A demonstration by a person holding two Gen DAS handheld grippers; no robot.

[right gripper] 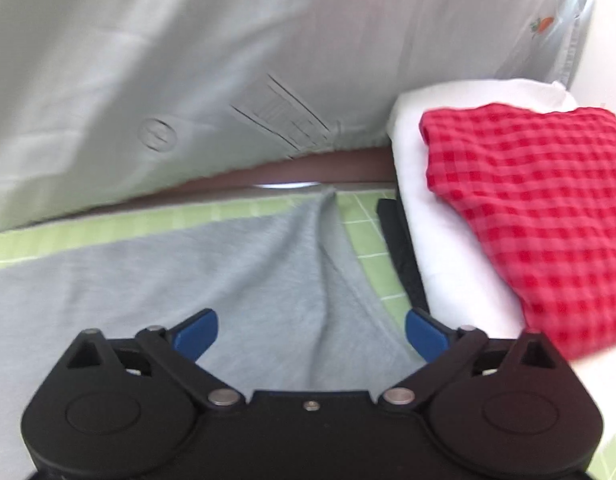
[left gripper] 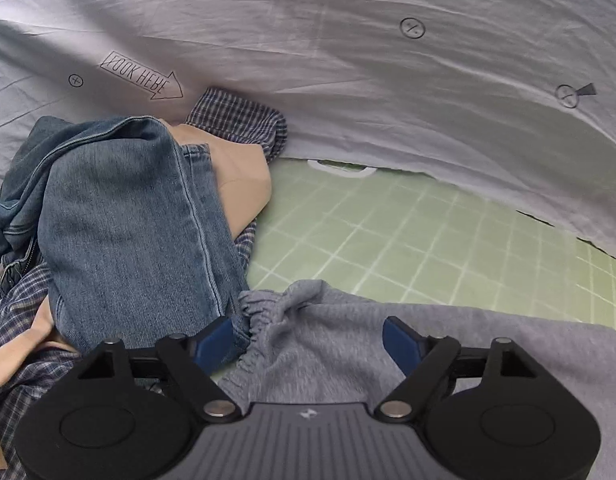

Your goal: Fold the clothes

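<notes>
A grey sweat garment (left gripper: pixel 488 332) lies spread flat on a green grid mat (left gripper: pixel 408 232). Its gathered elastic waistband (left gripper: pixel 263 308) shows in the left wrist view. My left gripper (left gripper: pixel 308 344) hovers over that waistband, open, with the blue pads (left gripper: pixel 213 344) clear of the cloth on both sides. In the right wrist view the same grey garment (right gripper: pixel 187 272) has a raised crease running toward the far edge. My right gripper (right gripper: pixel 312 336) stands open above its right edge and holds nothing.
A heap of blue jeans (left gripper: pixel 127 220), a plaid shirt (left gripper: pixel 235 116) and a beige garment (left gripper: pixel 235 168) lies left of the mat. A printed white sheet (left gripper: pixel 348 60) rises behind. At right, a red checked cloth (right gripper: pixel 528 208) rests on a white folded stack (right gripper: pixel 448 260) beside a black strip (right gripper: pixel 400 240).
</notes>
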